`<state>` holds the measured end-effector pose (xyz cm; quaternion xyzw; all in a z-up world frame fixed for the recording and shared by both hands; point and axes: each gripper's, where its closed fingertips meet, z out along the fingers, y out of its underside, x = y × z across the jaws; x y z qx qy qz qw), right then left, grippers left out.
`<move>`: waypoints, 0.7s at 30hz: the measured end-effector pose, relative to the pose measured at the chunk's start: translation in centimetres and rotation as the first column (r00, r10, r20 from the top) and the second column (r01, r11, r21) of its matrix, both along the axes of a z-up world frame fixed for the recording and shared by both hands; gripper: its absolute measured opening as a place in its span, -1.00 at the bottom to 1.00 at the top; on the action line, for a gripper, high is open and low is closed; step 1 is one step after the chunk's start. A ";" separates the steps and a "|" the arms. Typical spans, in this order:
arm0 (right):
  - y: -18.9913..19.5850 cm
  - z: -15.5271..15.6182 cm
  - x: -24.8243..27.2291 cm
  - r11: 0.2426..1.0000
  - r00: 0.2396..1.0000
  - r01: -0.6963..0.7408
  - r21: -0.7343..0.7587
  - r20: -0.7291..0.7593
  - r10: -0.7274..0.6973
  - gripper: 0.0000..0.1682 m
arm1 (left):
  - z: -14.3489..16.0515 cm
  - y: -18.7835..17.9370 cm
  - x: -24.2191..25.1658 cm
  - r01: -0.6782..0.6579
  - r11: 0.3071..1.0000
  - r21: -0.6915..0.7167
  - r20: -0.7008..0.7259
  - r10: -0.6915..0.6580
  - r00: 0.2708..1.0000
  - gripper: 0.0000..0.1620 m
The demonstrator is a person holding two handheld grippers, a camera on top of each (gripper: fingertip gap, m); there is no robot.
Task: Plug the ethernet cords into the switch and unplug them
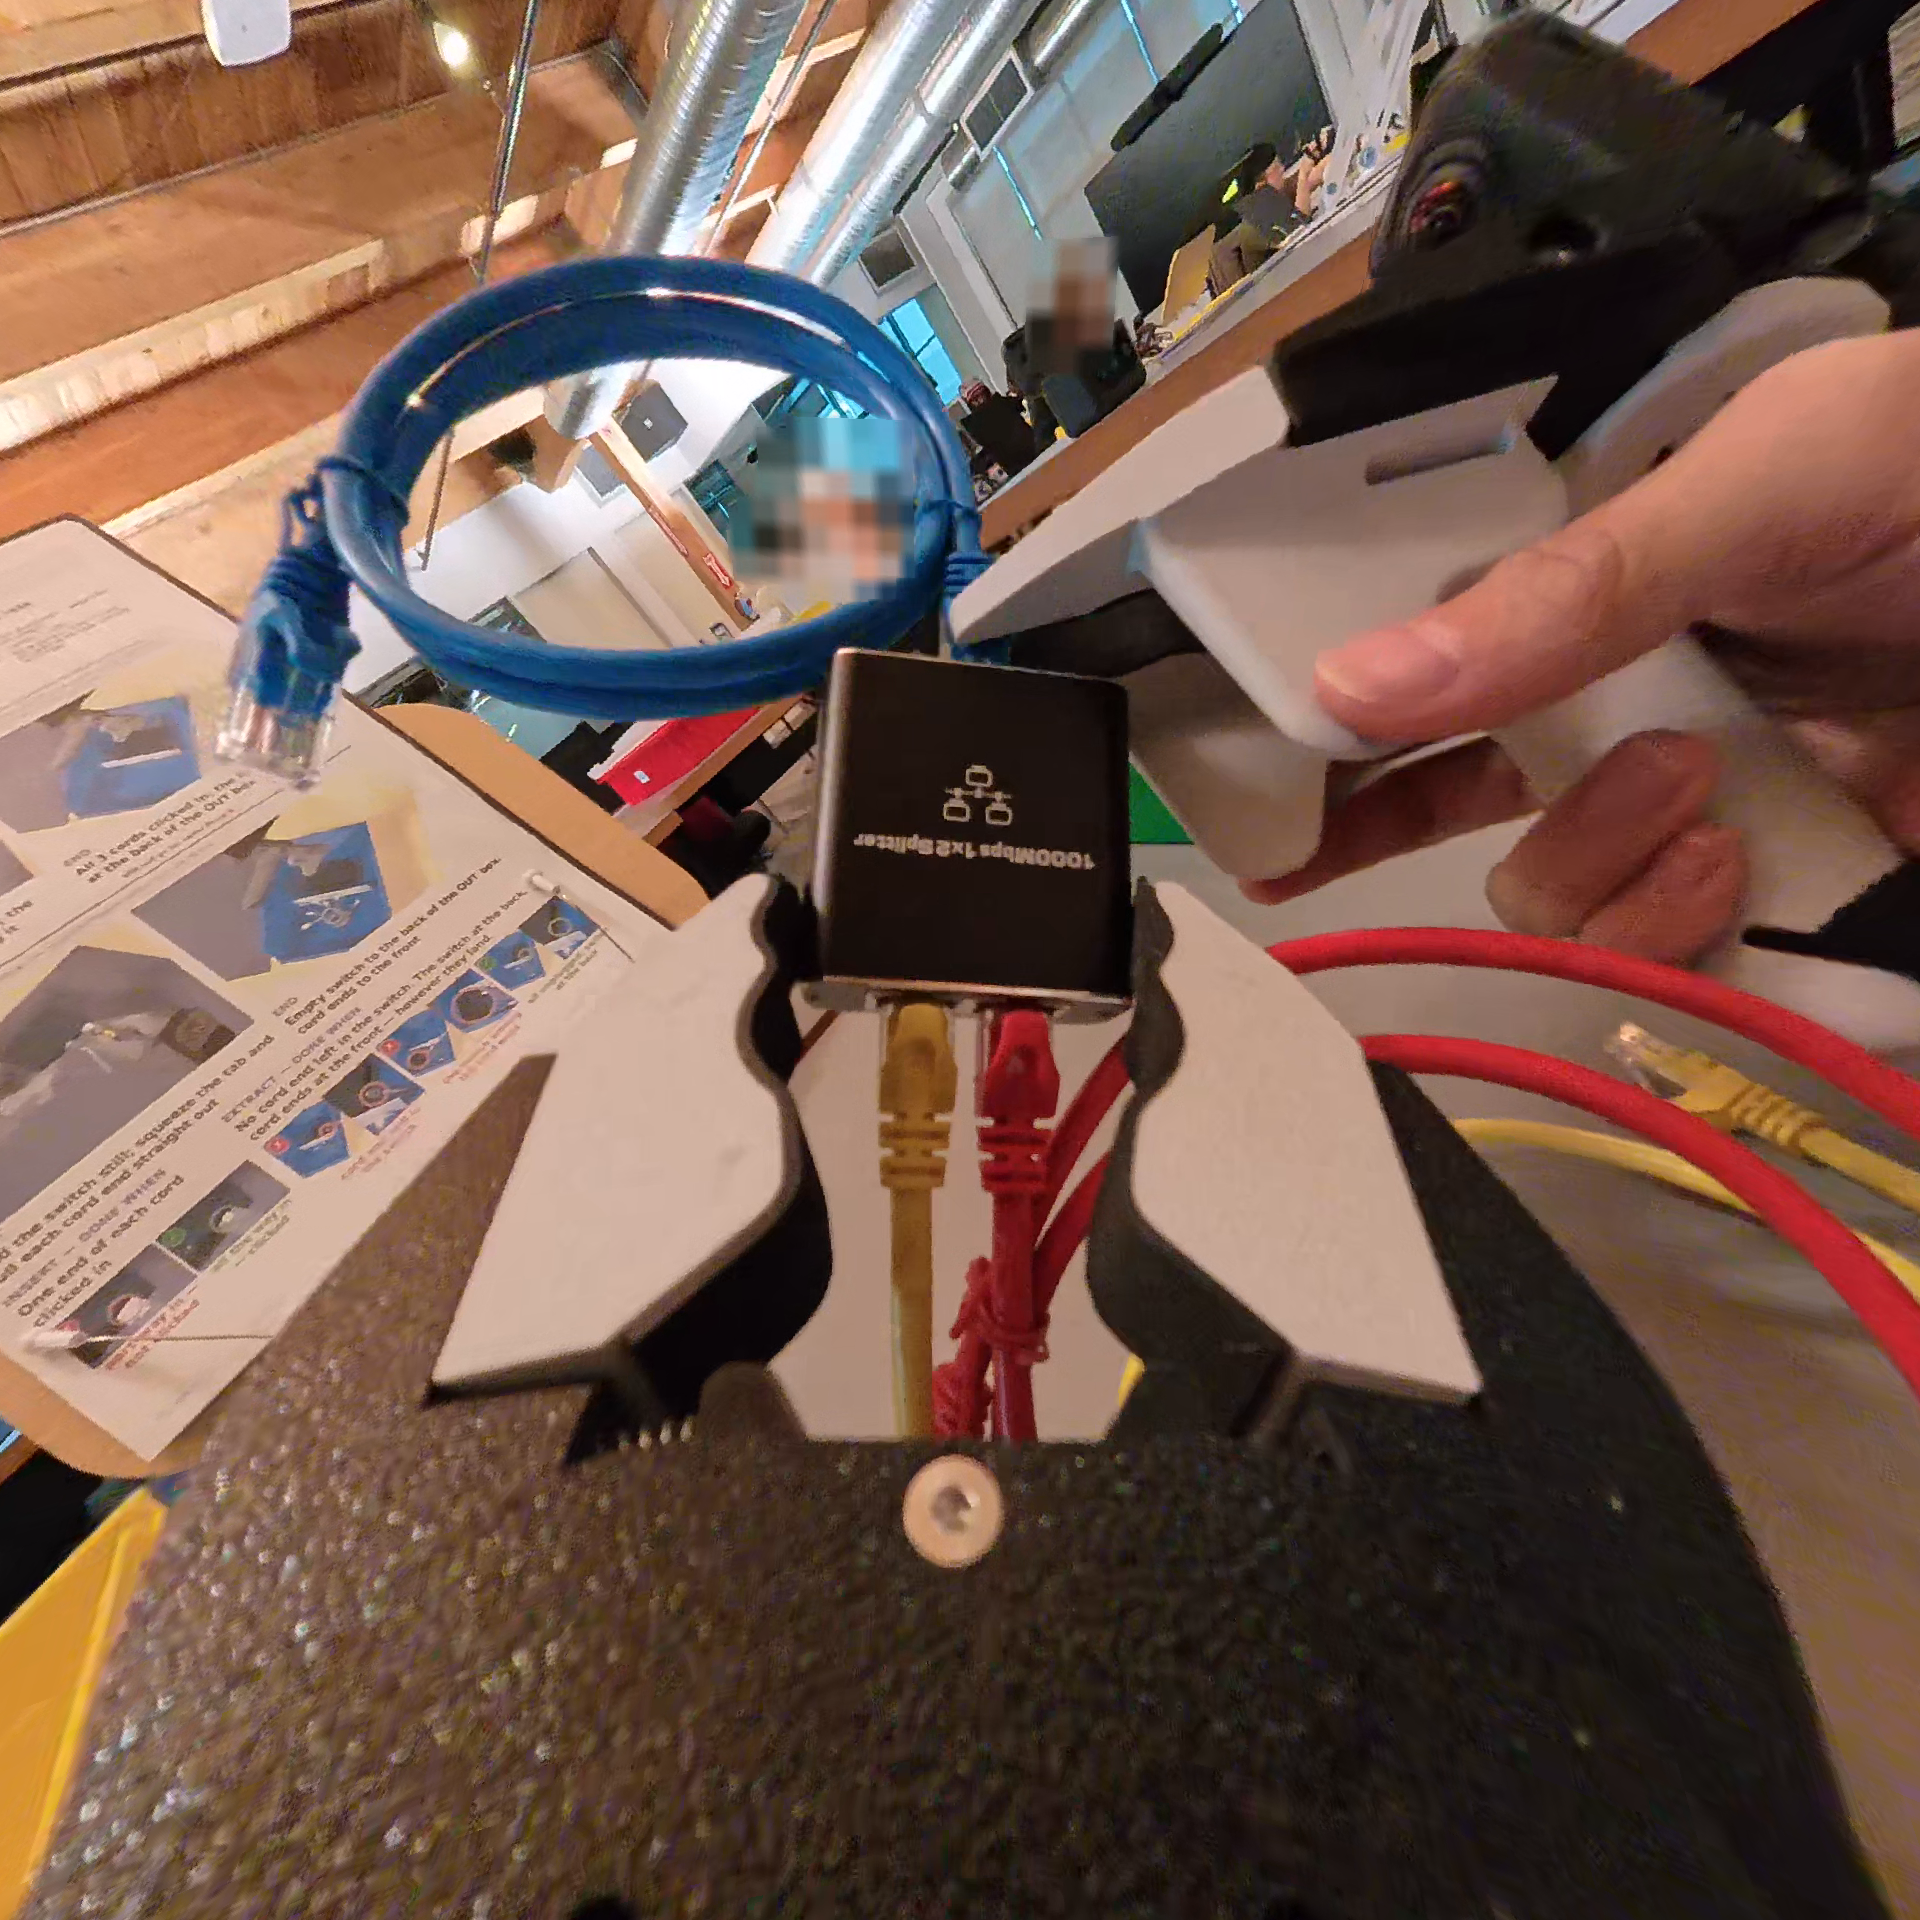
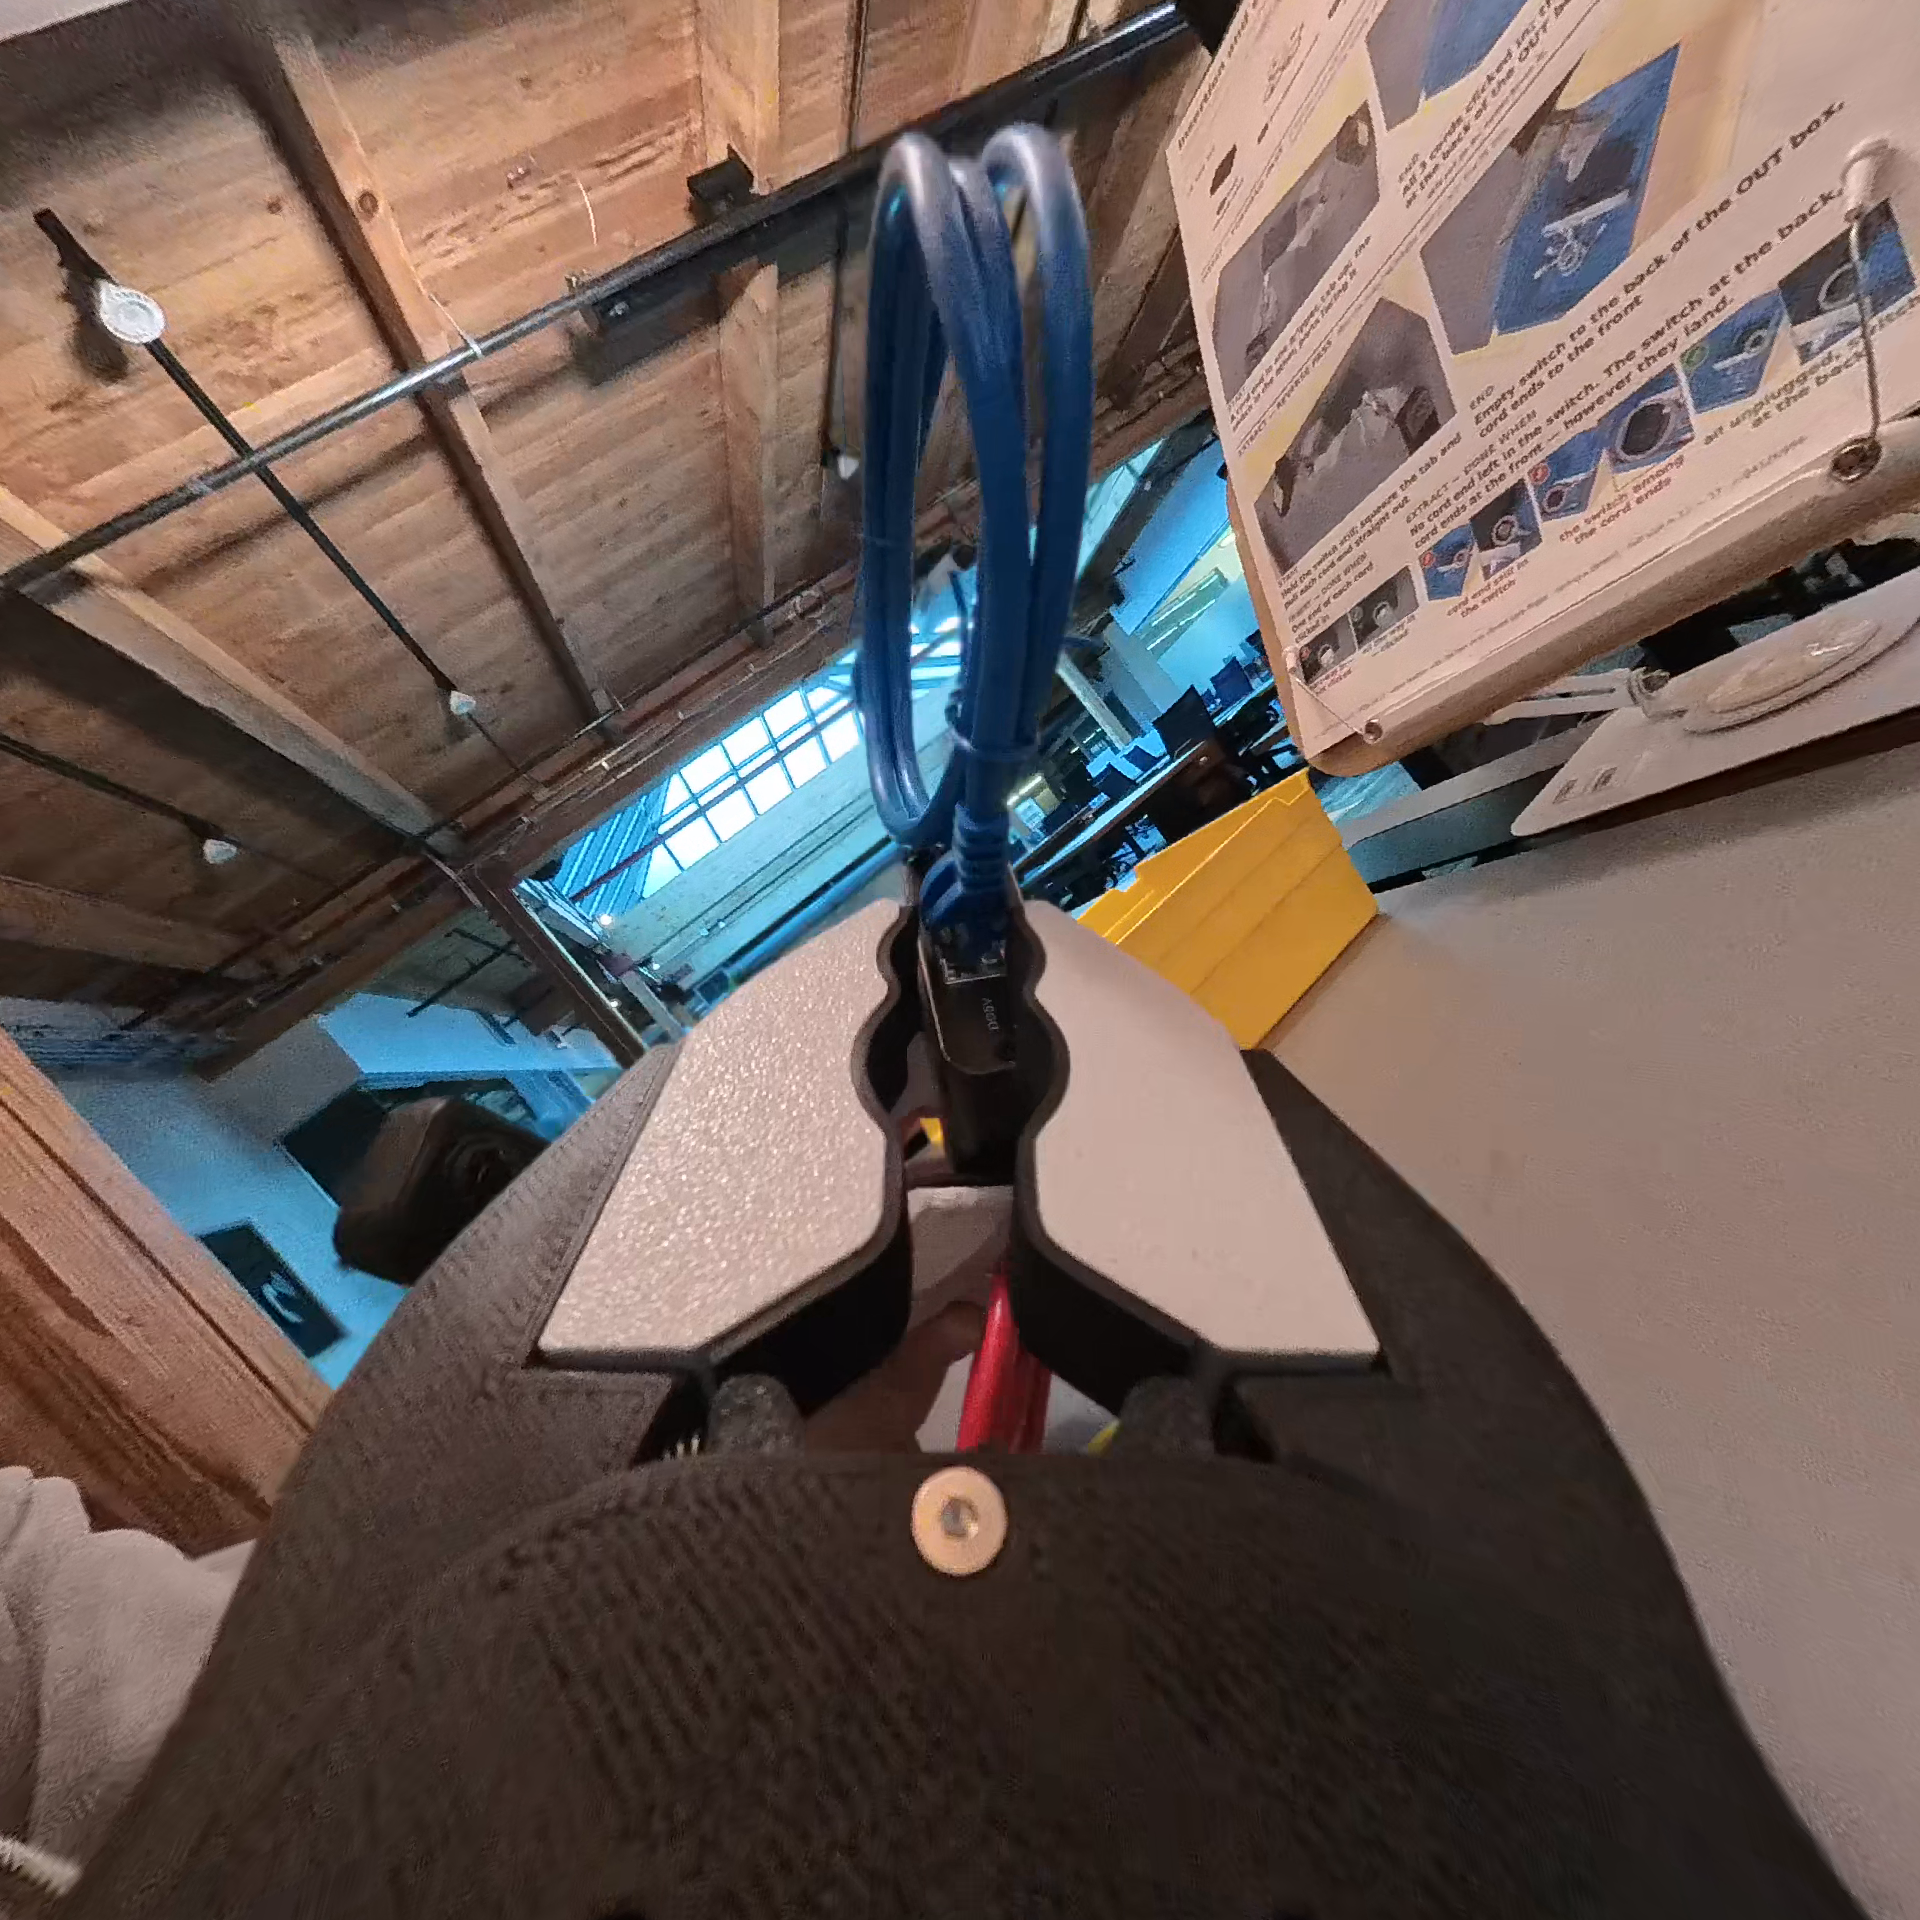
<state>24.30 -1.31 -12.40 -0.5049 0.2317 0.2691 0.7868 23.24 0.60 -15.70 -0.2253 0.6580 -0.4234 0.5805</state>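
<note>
**A:** Fingers (image 1: 665,1122) of the left gripper (image 1: 961,904) are closed on the two sides of the small black metal switch (image 1: 971,821). It is held up off the grey bench (image 2: 1610,1143). A yellow ethernet cord (image 1: 914,1101) and a red ethernet cord (image 1: 1013,1101) are seated in the near ports.

**B:** And the right gripper (image 2: 964,925)?

**A:** Its fingers (image 2: 1132,1122) are drawn almost together around the blue plug (image 2: 961,883) of the coiled blue ethernet cord (image 1: 644,665), at the switch's far end. Whether the switch body is also pinched cannot be told.

**B:** How is this step best done?

**A:** It is judged to be work at the blue port, whether seating or release. The switch should be kept still by the left grip. The plug should be moved straight along the port's line, not levered sideways. For removal, the latch tab must be pressed first. For insertion, the push should be carried through until the plug is fully home.

**B:** Risks?

**A:** The heavy coil may twist the plug, and the switch may slip between smooth fingers.
</note>
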 end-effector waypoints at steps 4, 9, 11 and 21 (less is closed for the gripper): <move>-0.2 -0.2 0.1 0.998 0.992 0.057 -0.039 0.116 -0.052 -0.82 | -0.1 -0.3 0.0 0.037 0.998 -0.055 -0.027 -0.038 0.999 -0.25; -0.2 0.0 -0.1 0.992 0.968 0.115 -0.060 0.232 -0.098 -0.80 | -0.1 -0.5 -0.1 0.069 0.993 -0.098 -0.034 -0.072 0.997 -0.25; -0.2 -0.1 -0.1 0.992 0.968 0.104 -0.073 0.235 -0.085 -0.80 | -0.1 -0.4 -0.1 0.071 0.993 -0.099 -0.035 -0.075 0.997 -0.25; -0.1 0.2 -0.3 0.993 0.970 0.085 -0.079 0.234 -0.064 -0.81 | 0.1 -0.5 -0.2 0.077 0.992 -0.105 -0.023 -0.080 0.997 -0.25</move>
